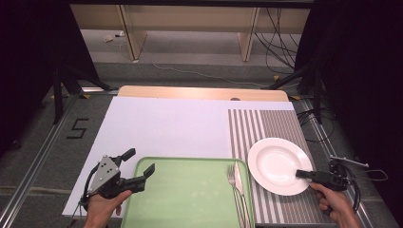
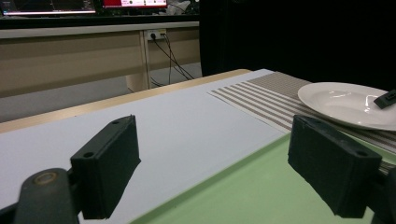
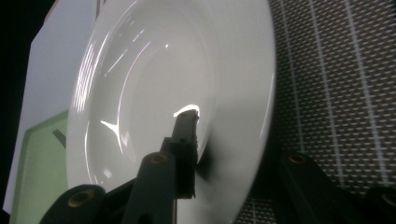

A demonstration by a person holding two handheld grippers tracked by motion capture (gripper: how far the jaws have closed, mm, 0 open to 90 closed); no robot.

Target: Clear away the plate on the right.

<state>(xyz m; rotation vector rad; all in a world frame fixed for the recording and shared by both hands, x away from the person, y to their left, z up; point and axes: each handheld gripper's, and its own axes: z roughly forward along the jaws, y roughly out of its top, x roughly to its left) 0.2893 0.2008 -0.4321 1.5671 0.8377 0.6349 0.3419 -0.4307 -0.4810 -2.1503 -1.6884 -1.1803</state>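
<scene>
White plate [image 1: 275, 164] on the striped mat, its near-right rim between the right tongs [image 1: 304, 174], which pinch it; left tongs [image 1: 140, 166] far off, open and empty over the green tray [image 1: 190, 199].

A lab or recording studio, not a home. Black curtains [image 1: 28, 71] flank the table [image 1: 199, 92], loose cables [image 1: 280, 42] trail across the floor, and lit monitors [image 2: 84, 5] sit on a bench behind
</scene>
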